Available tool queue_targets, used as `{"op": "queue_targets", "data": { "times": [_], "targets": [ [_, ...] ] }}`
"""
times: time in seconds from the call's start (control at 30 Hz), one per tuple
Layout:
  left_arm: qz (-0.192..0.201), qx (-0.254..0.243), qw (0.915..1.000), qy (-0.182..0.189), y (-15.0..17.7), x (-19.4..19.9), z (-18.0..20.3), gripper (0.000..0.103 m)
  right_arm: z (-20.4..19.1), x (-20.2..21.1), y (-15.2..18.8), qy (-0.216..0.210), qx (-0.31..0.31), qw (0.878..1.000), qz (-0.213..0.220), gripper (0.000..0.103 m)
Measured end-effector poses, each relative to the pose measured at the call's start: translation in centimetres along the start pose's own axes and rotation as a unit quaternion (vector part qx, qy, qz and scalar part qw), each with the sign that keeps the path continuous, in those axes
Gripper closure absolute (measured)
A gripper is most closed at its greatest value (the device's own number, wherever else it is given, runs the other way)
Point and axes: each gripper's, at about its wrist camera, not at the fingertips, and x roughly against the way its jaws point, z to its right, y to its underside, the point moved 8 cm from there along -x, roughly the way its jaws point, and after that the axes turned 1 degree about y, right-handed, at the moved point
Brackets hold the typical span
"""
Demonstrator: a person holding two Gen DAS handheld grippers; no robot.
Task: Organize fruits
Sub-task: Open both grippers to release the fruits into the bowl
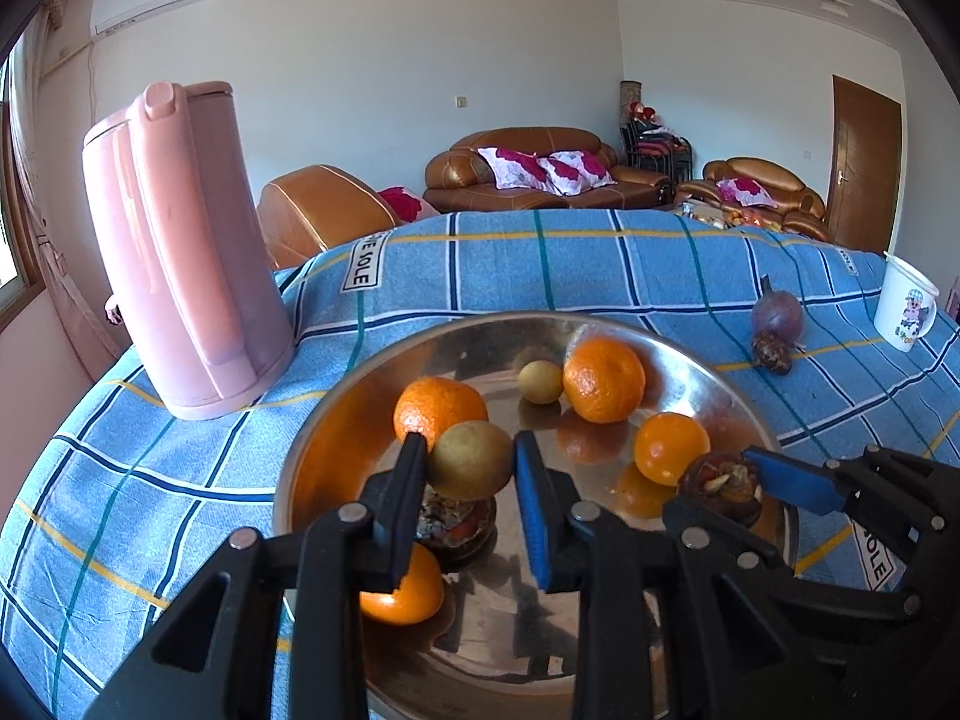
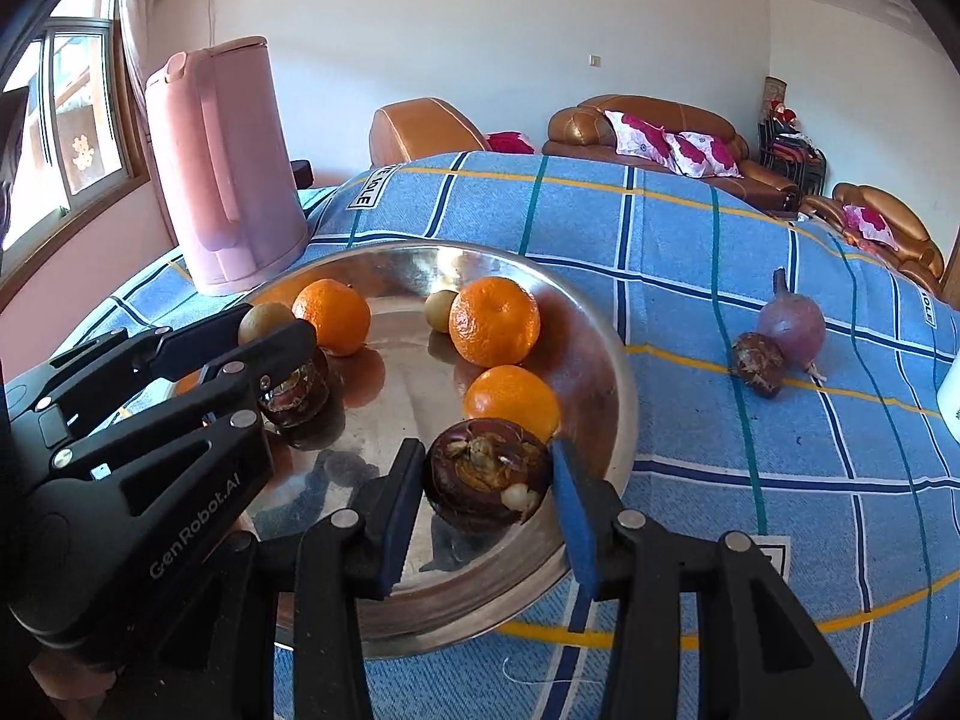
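On checked woven cloth (image 1: 180, 450), a shiny metal bowl (image 1: 336, 420) holds round fruit.

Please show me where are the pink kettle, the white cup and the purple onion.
pink kettle (image 1: 180, 252): left wrist view, side of body.
white cup (image 1: 903, 309): left wrist view, printed outer wall.
purple onion (image 2: 791, 319): right wrist view, bulb middle.

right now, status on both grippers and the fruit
Left gripper shut on yellow-green fruit over metal bowl. Right gripper around mangosteen, grip unclear. Nothing blocking.
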Motion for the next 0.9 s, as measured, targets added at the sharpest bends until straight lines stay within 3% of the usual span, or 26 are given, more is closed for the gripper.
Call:
{"op": "queue_targets", "data": {
  "times": [0.5,0.67,0.9],
  "targets": [
    [-0.006,0.002,1.0000,0.007,0.2,-0.4,0.1,0.072,-0.5,-0.1,0.2,-0.001,0.008,1.000,-0.004,0.057],
    [-0.029,0.004,0.9991,0.032,0.6,-1.3,0.3,0.072,-0.9,-0.3,0.2,0.001,0.018,1.000,-0.010,0.057],
    [-0.049,-0.018,0.9980,0.036,1.0,-2.0,1.4,0.072,-2.3,-0.2,0.3,0.008,0.059,0.998,-0.007,0.046]
  ]
}}
